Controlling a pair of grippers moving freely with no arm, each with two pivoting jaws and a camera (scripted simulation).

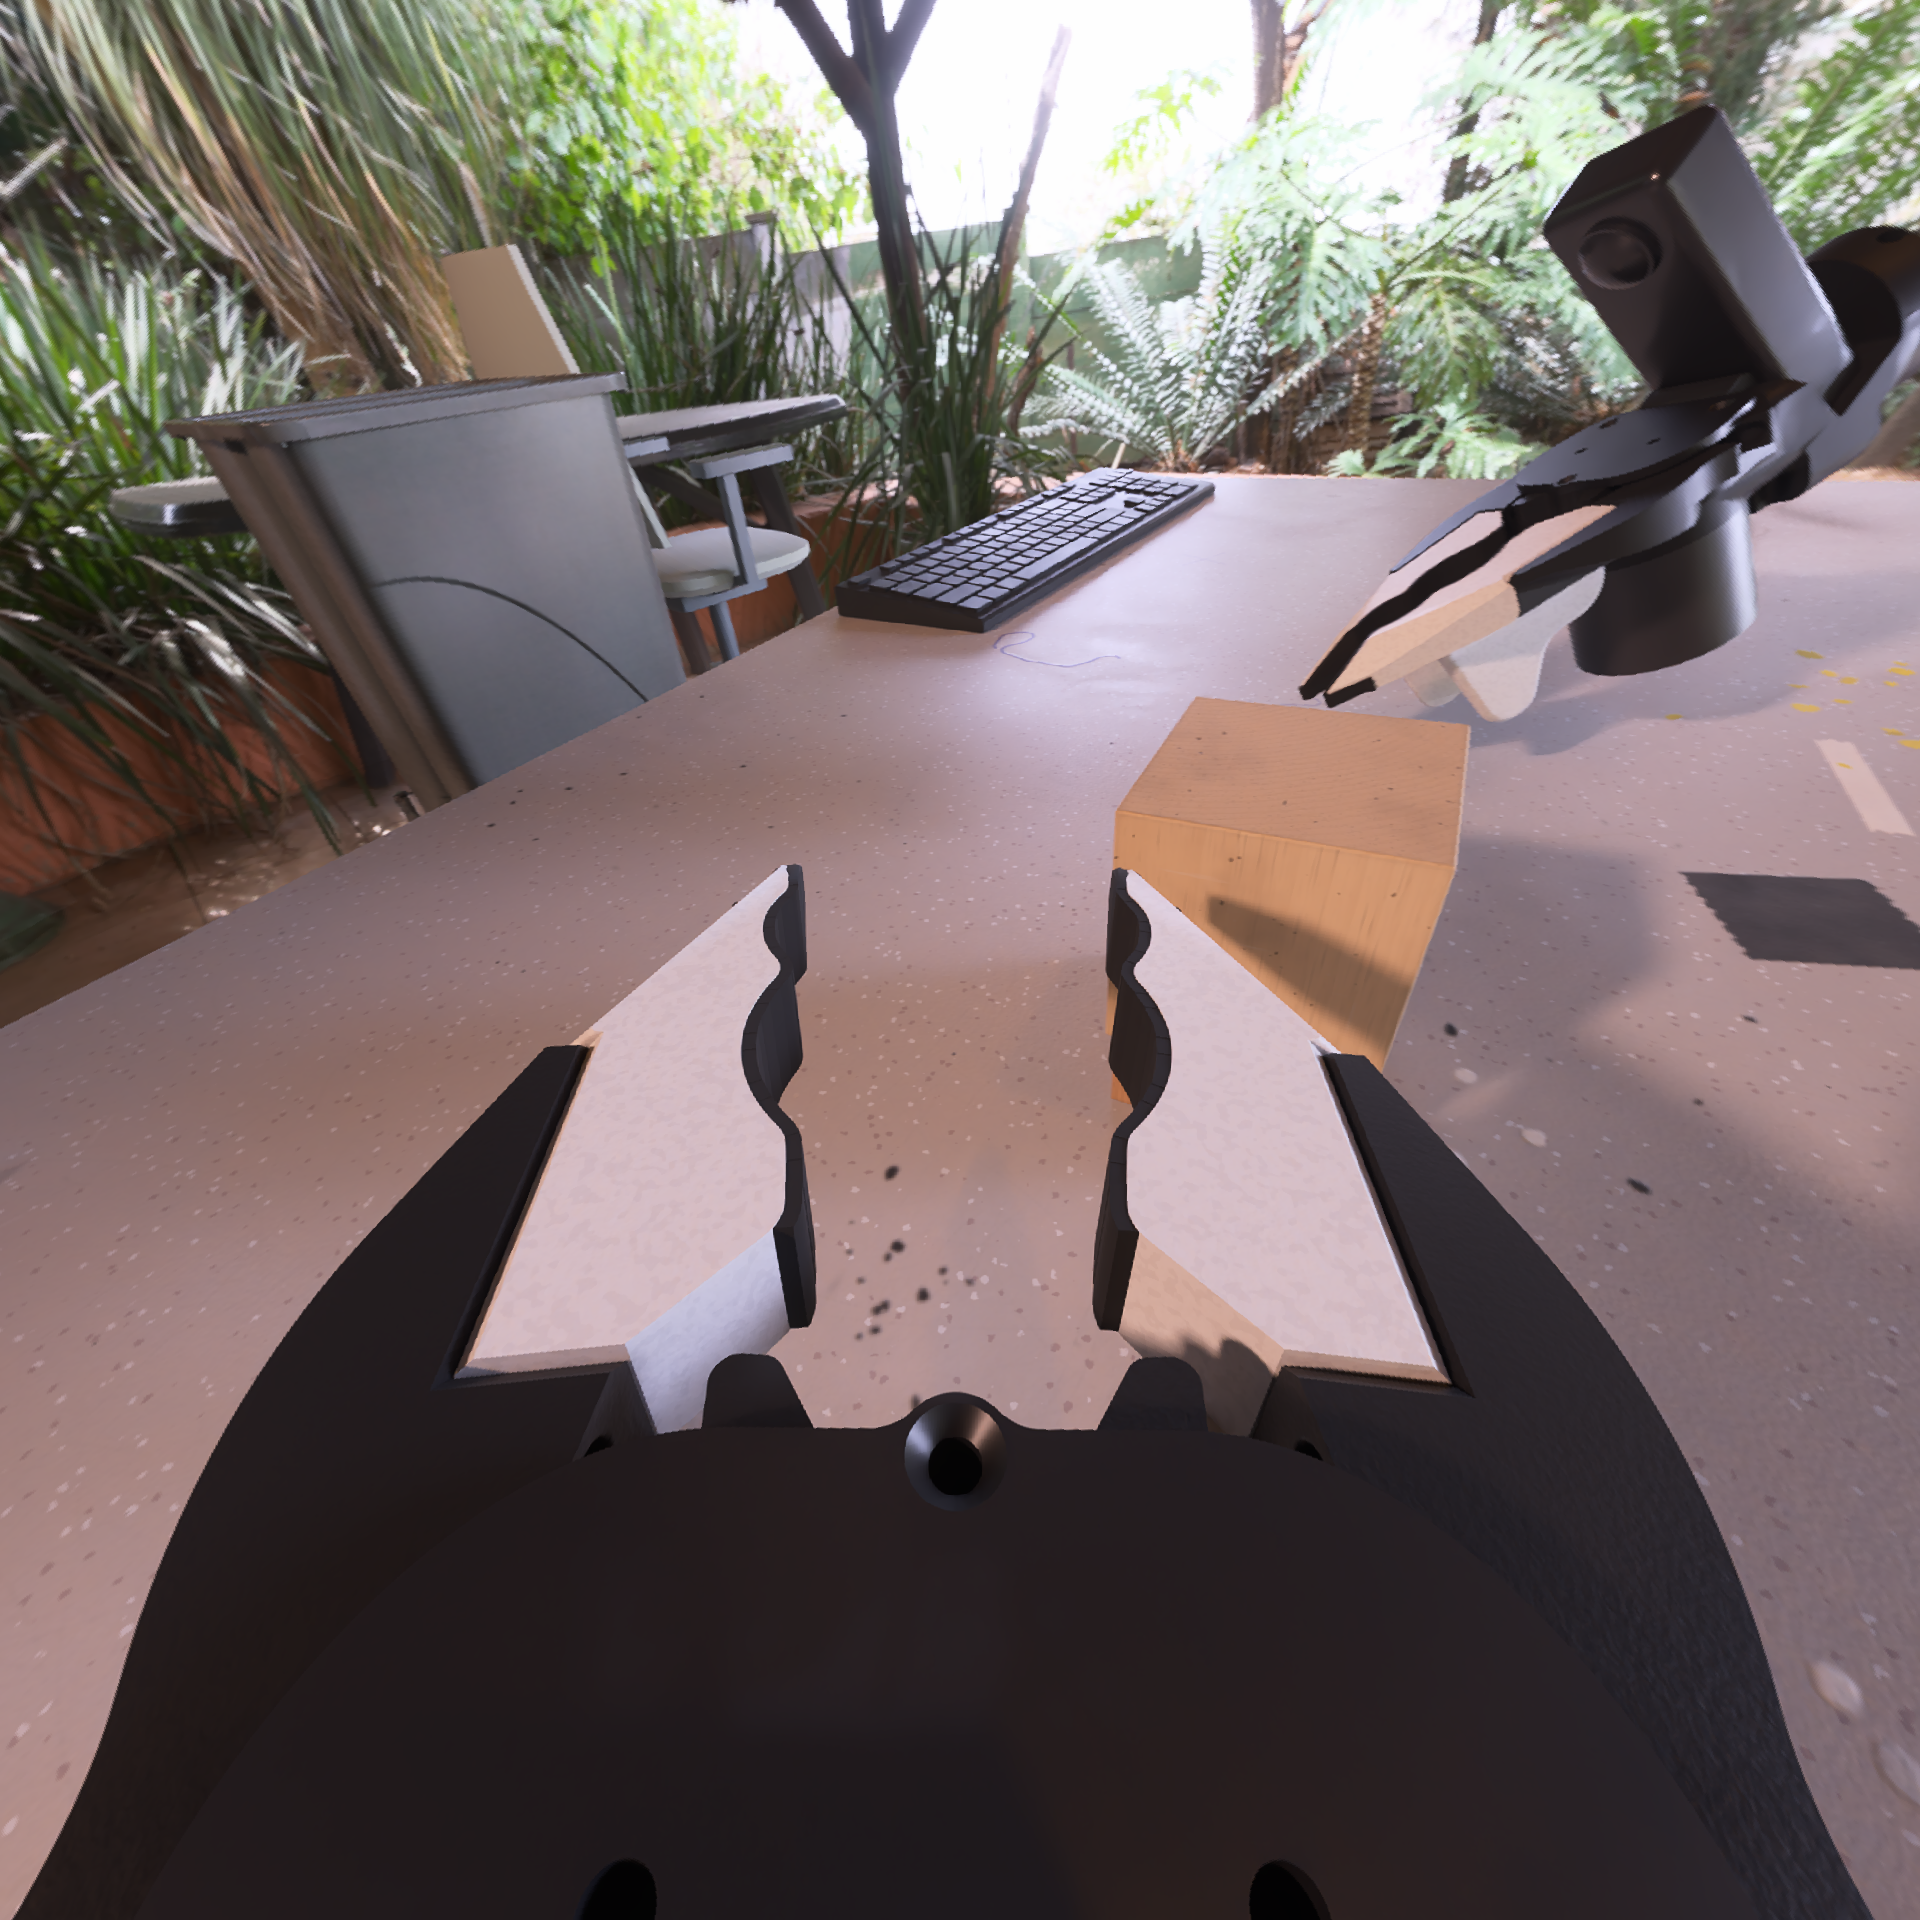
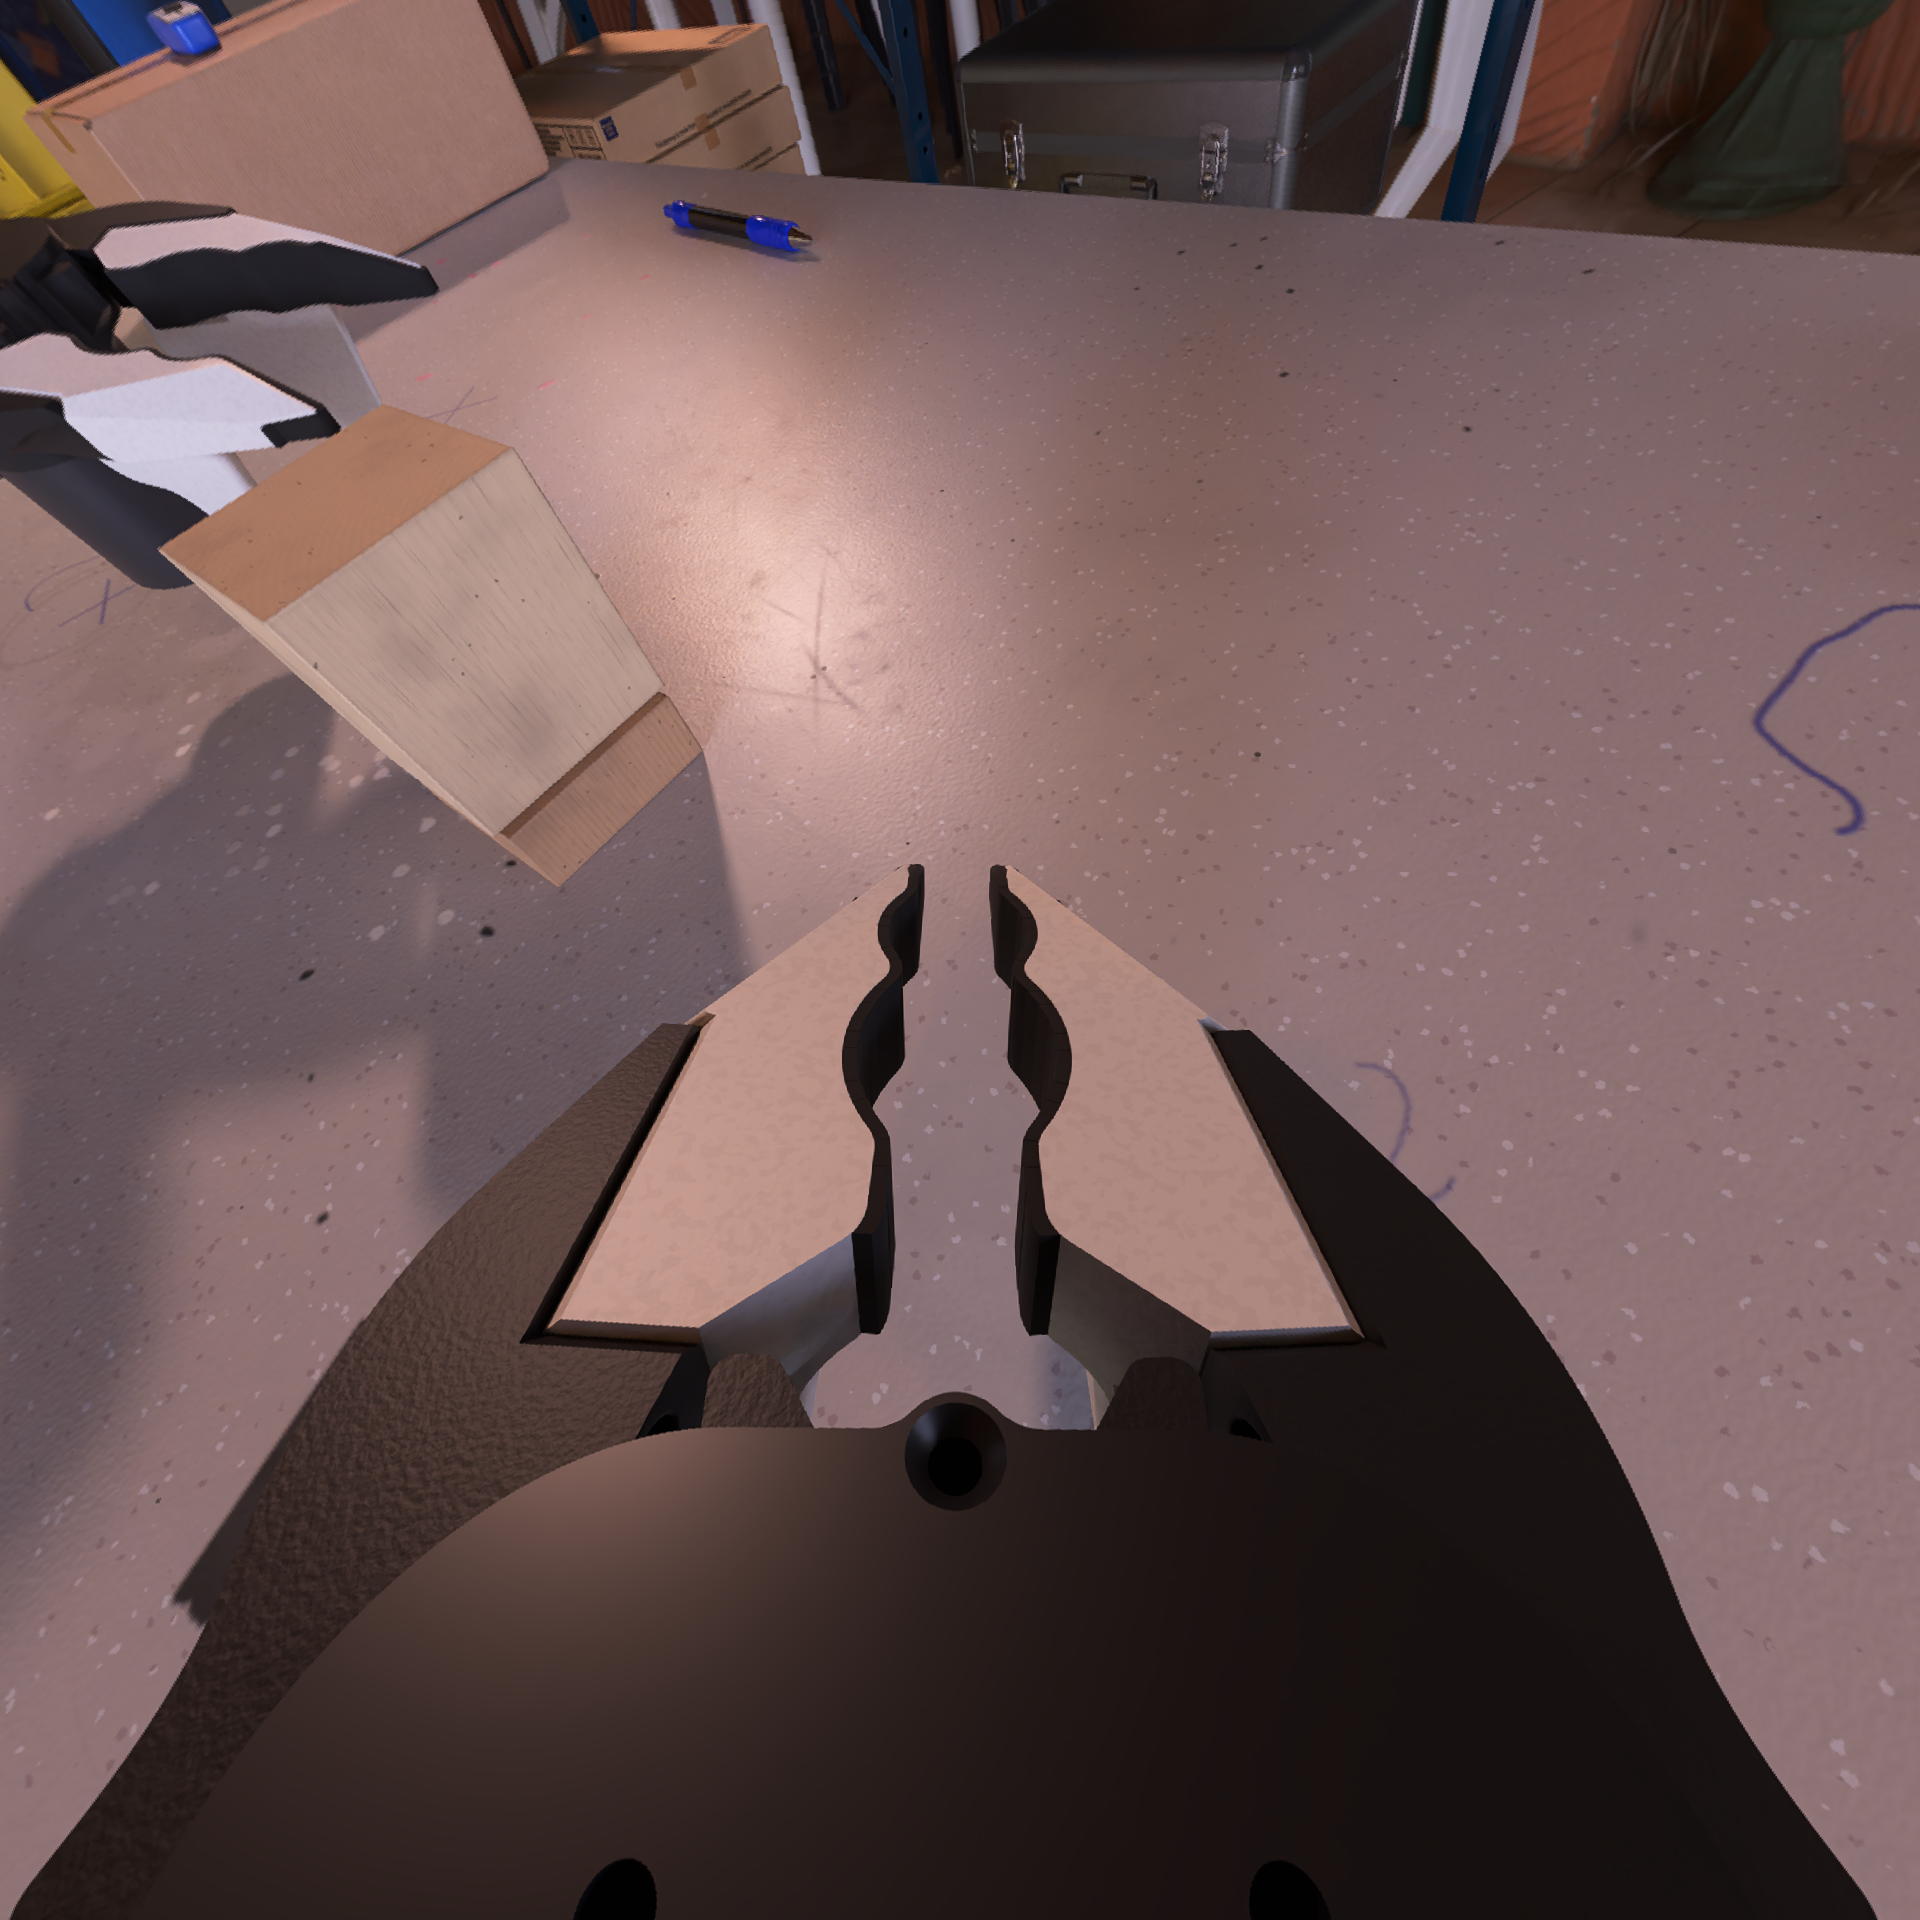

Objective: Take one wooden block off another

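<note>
A storeroom-like workshop: a speckled worktable point(image 2: 1247, 520) with cardboard boxes point(image 2: 665, 99), a metal case point(image 2: 1174, 114) and blue racking point(image 2: 1481, 114) behind; elsewhere a keyboard point(image 1: 1023, 545) and garden greenery point(image 1: 1299, 301).

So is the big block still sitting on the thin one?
Yes. The big block stands upright on the thin block, flat on the table; neither gripper holds it.
</note>
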